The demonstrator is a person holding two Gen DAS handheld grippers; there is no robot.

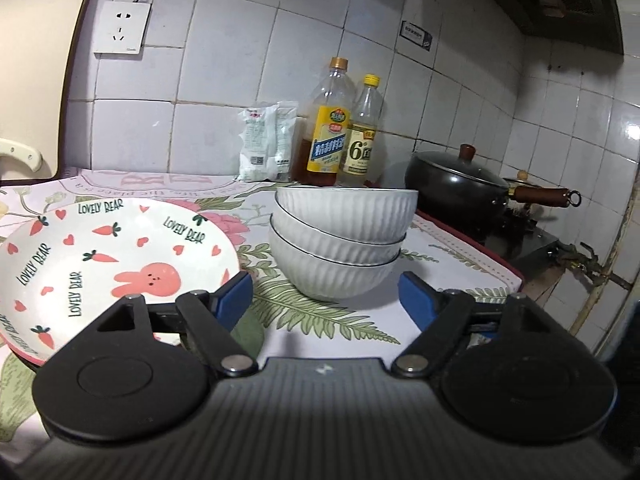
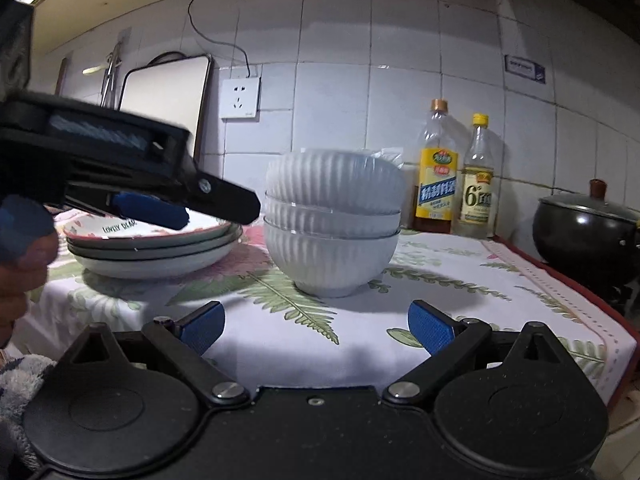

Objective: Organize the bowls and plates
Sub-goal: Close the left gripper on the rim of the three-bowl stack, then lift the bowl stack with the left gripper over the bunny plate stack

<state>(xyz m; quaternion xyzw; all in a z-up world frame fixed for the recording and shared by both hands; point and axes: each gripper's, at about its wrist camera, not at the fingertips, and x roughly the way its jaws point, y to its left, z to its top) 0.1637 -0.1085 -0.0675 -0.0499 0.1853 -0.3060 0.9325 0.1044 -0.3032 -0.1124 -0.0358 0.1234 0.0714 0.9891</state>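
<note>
Three ribbed bowls [image 2: 334, 224] stacked mid-counter; plate stack [image 2: 154, 246] at their 9 o'clock, just beside. Left gripper [image 1: 326, 300] and right gripper [image 2: 316, 326] both apart, empty, near the bowls. Risk: a finger [image 1: 236, 298] clips the plate rim or tips the bowls toward the bottles [image 2: 456, 172] at 1 o'clock.

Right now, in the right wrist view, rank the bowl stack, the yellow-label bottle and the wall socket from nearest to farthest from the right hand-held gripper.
1. Bowl stack: straight ahead of the right hand-held gripper, on the floral cloth.
2. Yellow-label bottle: behind the bowls, to the right, by the wall.
3. Wall socket: on the tiles, up and left.
</note>
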